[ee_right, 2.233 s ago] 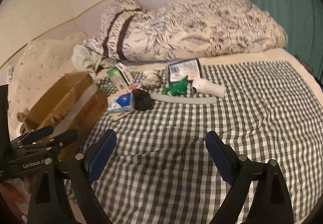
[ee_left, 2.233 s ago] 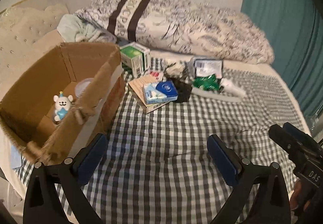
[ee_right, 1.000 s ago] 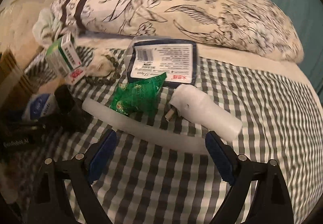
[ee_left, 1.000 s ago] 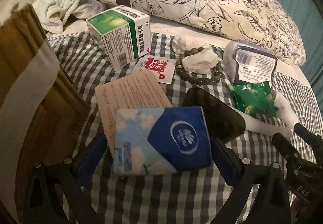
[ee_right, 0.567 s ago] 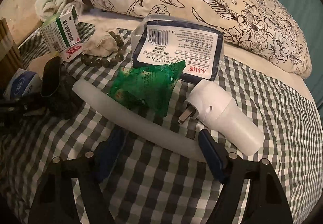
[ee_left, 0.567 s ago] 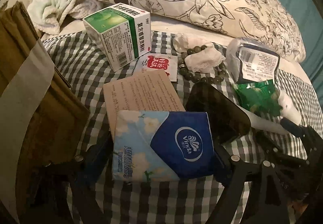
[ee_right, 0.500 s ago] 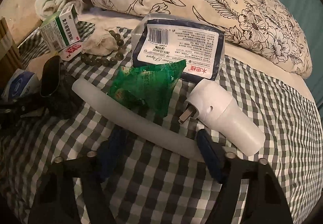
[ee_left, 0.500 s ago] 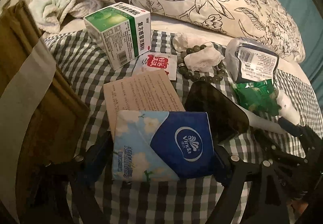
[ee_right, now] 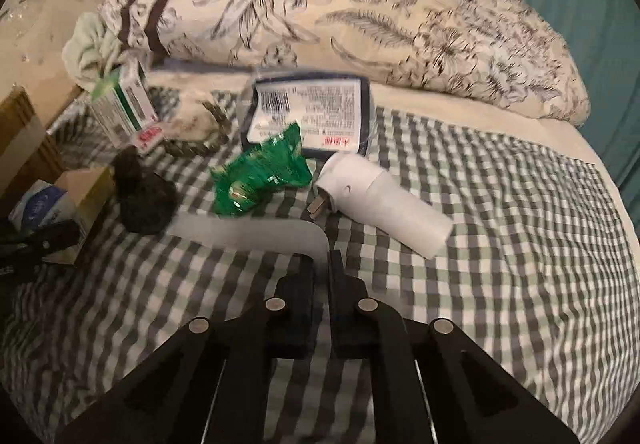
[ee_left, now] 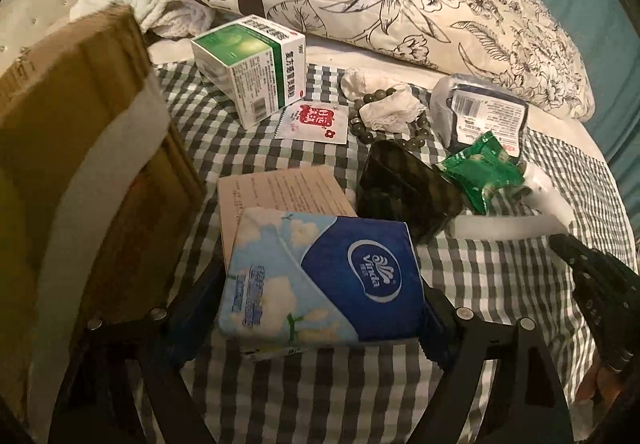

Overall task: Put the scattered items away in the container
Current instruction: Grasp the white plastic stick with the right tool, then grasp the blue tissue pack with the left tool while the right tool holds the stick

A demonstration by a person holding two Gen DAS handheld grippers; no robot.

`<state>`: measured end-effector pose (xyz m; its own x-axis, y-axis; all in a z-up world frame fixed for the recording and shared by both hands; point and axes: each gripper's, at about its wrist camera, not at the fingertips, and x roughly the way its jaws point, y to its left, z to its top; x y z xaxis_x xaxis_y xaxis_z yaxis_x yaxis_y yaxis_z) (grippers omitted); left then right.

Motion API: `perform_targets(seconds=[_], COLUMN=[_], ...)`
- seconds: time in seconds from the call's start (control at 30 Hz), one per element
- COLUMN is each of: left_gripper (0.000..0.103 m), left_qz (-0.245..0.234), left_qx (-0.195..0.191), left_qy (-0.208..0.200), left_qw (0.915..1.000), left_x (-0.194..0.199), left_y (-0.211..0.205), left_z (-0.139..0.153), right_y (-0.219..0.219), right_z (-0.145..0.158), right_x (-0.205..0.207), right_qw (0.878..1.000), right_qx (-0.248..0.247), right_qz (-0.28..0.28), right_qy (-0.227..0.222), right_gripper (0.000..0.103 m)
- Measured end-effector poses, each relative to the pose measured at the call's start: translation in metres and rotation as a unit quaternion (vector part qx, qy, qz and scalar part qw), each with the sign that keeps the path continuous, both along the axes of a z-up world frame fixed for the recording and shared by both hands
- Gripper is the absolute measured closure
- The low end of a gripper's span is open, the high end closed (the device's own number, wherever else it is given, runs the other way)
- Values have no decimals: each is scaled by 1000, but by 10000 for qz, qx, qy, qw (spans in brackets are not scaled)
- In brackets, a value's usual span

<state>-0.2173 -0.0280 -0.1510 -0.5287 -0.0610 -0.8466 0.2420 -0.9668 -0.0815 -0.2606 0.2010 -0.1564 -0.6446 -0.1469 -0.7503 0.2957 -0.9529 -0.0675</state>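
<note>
- While gripping the blue tissue pack (ee_left: pixel 320 280), the left tool (ee_left: pixel 320 308) sits right of the cardboard box (ee_left: pixel 80 147).
- Right tool (ee_right: pixel 322 264) pinches the white strip (ee_right: pixel 256 234) on the bed (ee_right: pixel 500 244).

One cardboard box (ee_left: pixel 72 147) stands left of the left hand-held gripper (ee_left: pixel 320 308). One blue tissue pack (ee_left: pixel 320 284) sits between that hand-held gripper's fingers, over one tan paper card (ee_left: pixel 280 187). Ahead of it lie one green-and-white carton (ee_left: pixel 256 71), one small red-and-white sachet (ee_left: pixel 312 121), one string of dark green beads (ee_left: pixel 362 123) around one crumpled white tissue (ee_left: pixel 390 109), and one dark glossy object (ee_left: pixel 404 191). Ahead of the right hand-held gripper (ee_right: pixel 322 272) are one white strip (ee_right: pixel 256 234), one green wrapper (ee_right: pixel 260 171), one white plug-in device (ee_right: pixel 380 199) and one dark blue labelled packet (ee_right: pixel 308 115). Beyond them: one floral pillow (ee_right: pixel 360 27) and one pale cloth (ee_right: pixel 92 47). Two hand-held grippers in all.
</note>
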Motion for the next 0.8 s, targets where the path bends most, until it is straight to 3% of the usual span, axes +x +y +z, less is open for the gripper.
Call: perform_targets(seconds=[0.27, 0.8], left_gripper=[18, 18], left_qz=[-126, -391], left_qx=[16, 95], left_qy=[315, 1014], left_qw=[9994, 9940], left_x=[28, 94], left_y=[9, 17], left_z=[31, 92], right_y=[5, 4], right_z=[38, 83], right_x=[38, 100], right_qw=[9990, 9961], right_qx=[-183, -395], right_qz=[108, 275], right_qy=[391, 742], right_gripper=[97, 97])
